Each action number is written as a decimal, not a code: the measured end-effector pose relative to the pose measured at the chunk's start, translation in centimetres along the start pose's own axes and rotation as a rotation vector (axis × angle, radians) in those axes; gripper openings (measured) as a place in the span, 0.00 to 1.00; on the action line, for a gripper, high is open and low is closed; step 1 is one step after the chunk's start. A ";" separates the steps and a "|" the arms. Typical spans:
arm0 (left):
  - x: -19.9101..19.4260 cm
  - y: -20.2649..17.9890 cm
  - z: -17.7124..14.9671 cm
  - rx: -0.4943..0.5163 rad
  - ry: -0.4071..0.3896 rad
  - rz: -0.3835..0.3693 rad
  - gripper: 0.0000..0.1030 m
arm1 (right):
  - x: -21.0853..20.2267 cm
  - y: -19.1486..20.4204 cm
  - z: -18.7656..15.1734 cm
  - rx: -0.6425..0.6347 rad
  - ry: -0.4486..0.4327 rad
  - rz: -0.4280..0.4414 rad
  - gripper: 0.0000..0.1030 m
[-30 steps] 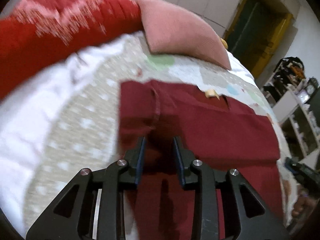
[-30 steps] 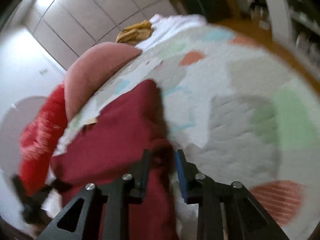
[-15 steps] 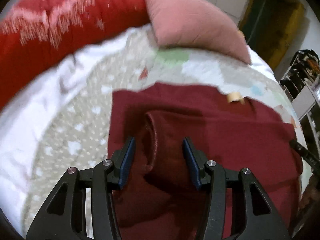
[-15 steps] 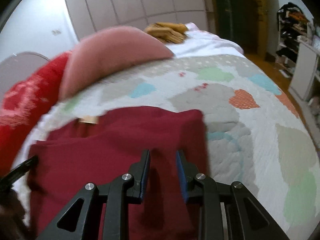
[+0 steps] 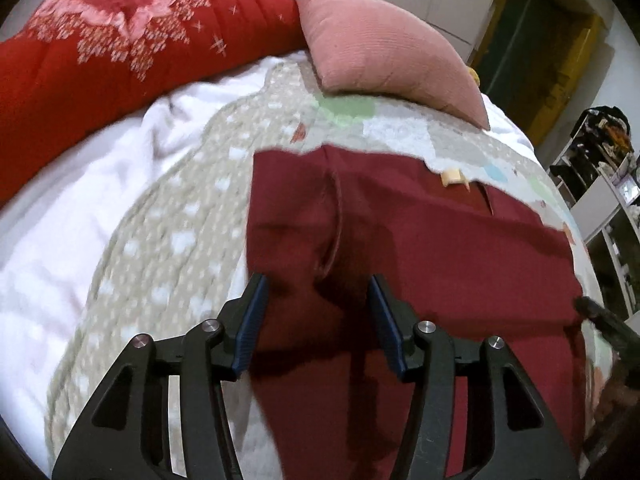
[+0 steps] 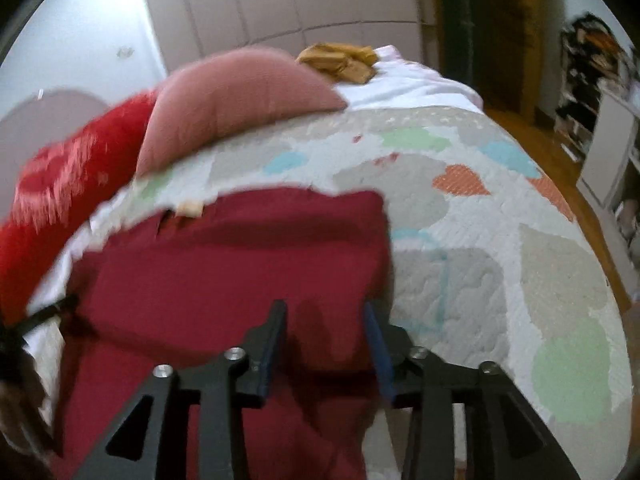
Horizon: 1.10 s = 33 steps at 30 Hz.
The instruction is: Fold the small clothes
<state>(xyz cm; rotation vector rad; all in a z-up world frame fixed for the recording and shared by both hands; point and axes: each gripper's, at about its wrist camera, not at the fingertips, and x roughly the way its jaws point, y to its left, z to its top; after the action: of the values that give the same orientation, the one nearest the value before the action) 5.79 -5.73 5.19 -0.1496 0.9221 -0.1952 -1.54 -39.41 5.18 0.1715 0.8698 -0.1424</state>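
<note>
**Both claws let go as a maroon garment settles on the bed**

I have the left gripper [image 5: 316,292] spread over the near left part of the maroon garment [image 5: 420,248], its jaws apart with cloth lying loose between them and nothing pinched; the right gripper [image 6: 326,320] stands the same way at the garment's right edge, jaws having just been opening, cloth under them but not clamped; to do this step well, I judge I should lift both claws straight off so the fresh fold is not dragged, then check that the edges line up before taking new corners; the garment lies flat on the patchwork quilt [image 6: 500,240], below the pink pillow [image 5: 380,48]; it is deep red, matte, with a raised seam and a small tan label [image 5: 451,178] at its far edge
</note>
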 end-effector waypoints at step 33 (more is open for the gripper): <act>-12.8 1.6 -17.2 0.058 0.193 -0.041 0.63 | -14.5 -3.4 -20.9 0.096 0.179 0.203 0.62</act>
<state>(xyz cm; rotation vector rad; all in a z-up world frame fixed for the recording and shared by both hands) -15.33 -1.97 4.49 -0.0970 1.1043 -0.2781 -27.00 -37.63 2.80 0.3656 1.0184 0.0218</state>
